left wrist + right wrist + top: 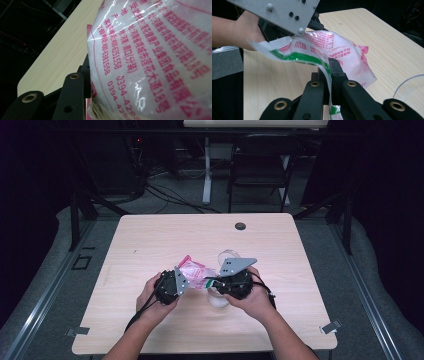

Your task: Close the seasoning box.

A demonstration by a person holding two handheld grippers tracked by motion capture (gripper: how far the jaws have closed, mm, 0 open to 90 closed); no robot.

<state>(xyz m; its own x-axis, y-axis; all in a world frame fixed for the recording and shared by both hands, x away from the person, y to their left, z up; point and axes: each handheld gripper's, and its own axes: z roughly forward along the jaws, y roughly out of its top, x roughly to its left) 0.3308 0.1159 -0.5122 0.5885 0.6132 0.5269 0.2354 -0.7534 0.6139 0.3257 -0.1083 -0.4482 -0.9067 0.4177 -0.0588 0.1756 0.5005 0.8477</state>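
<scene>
I've got the plastic bag held up over the counter between both tools: left hand-held gripper clamped on the full body of the bag, right hand-held gripper pinched shut on the green-striped edge. Clear cup sits on the counter just under my right hand. To tear it open cleanly I'd keep the left firm and pull the right away steadily, mouth aimed over the cup, no jerking.

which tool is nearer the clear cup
Right. The right tool sits directly over the clear cup, pinching the bag edge; the left tool holds the bag further to the left.
</scene>
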